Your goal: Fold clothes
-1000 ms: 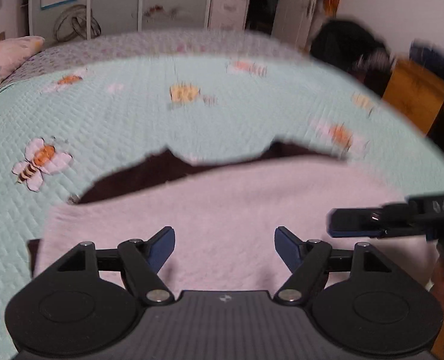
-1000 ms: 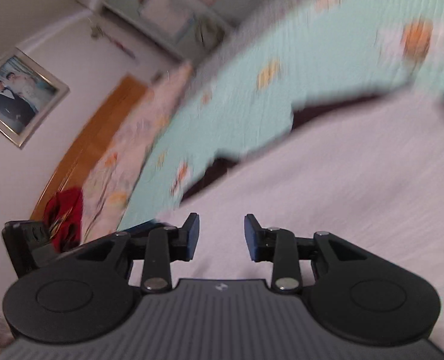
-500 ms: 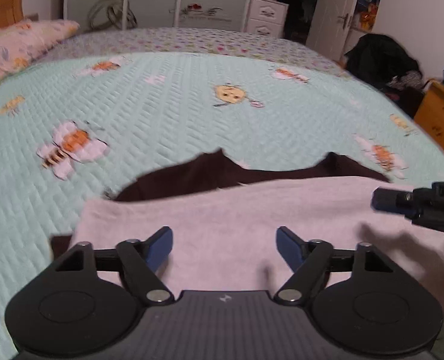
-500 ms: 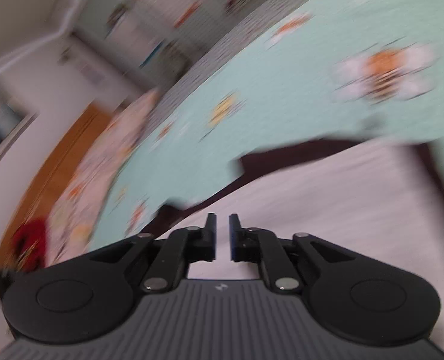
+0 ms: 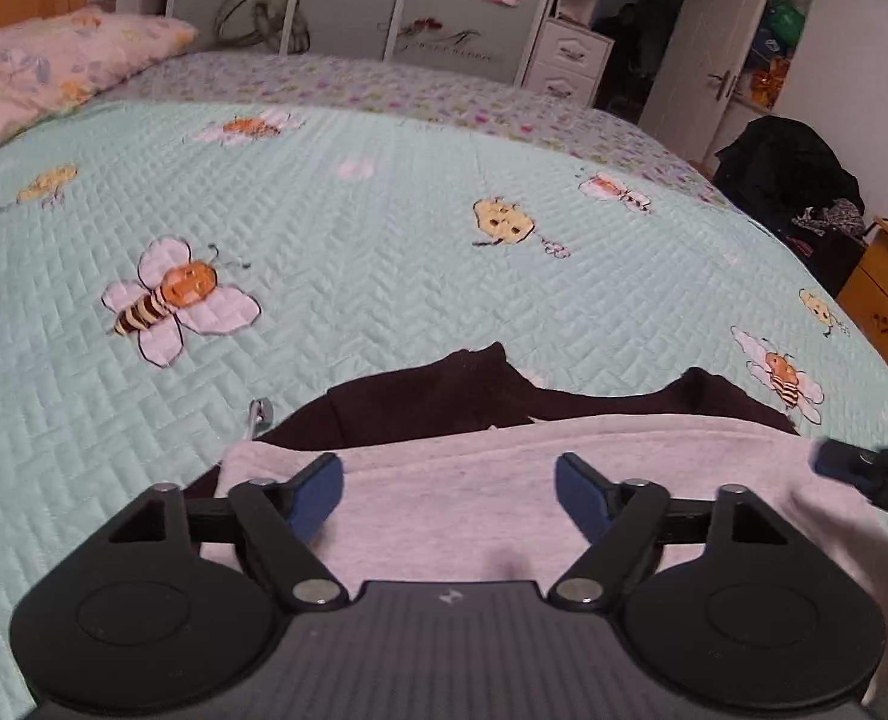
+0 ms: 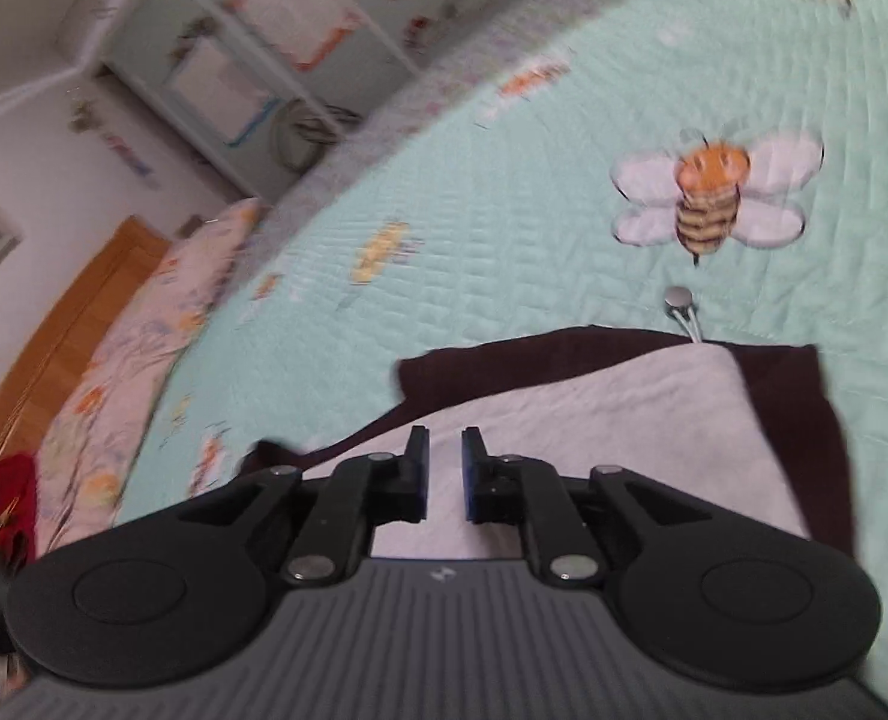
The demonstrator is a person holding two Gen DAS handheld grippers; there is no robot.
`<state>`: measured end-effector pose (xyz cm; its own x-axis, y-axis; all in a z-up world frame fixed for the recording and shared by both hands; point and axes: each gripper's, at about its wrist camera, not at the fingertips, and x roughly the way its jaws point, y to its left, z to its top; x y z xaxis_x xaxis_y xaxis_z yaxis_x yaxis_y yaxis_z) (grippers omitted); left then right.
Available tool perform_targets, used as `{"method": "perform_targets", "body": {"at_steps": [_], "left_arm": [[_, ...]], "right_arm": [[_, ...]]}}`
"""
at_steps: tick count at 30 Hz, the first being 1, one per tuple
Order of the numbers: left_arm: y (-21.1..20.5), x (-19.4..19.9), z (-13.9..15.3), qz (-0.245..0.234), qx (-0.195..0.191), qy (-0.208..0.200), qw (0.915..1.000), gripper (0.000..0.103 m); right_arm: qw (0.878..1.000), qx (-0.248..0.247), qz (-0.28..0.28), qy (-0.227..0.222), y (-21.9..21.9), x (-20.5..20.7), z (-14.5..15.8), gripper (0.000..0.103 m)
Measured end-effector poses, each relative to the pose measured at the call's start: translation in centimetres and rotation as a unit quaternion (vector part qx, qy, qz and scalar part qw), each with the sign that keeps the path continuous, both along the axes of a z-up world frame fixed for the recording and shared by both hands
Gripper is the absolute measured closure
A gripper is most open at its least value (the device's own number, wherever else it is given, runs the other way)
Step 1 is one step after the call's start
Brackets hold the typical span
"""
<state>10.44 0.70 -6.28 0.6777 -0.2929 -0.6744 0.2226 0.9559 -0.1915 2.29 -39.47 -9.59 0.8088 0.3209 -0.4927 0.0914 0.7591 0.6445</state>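
On the quilt (image 5: 384,228), a dark garment (image 5: 444,396) shows pale lining; left tool (image 5: 449,480) wide apart, right tool (image 6: 445,471) nearly closed, both empty.

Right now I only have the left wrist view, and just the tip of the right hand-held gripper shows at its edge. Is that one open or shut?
Observer: The right hand-held gripper is slightly open. Its jaws stand a narrow gap apart, with nothing visible between them.
Operator: What is under it?
Observer: The light grey layer, close to the edge where the dark garment sticks out from beneath.
Operator: Anything off to that side that I'm missing?
Observer: A blurred red item sits beside the floral pillow, towards the wooden headboard.
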Motion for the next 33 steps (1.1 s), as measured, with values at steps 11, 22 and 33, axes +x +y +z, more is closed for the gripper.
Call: {"method": "perform_targets", "body": {"at_steps": [11,22,33], "left_arm": [[1.1,-2.3,-1.9,0.016,0.053,0.025,0.9981,0.021],[1.2,-6.6,-3.2,-0.001,0.094,0.017,0.9954,0.019],[1.7,-7.0,-3.8,-0.019,0.085,0.046,0.9951,0.015]], "right_arm": [[0.995,-0.03,-0.096,0.009,-2.6,-9.5,-0.4,0.089],[0.995,-0.037,-0.089,0.038,-3.0,-12.9,-3.5,0.103],[0.994,-0.064,-0.053,0.073,-1.1,-14.1,-3.0,0.1]]}}
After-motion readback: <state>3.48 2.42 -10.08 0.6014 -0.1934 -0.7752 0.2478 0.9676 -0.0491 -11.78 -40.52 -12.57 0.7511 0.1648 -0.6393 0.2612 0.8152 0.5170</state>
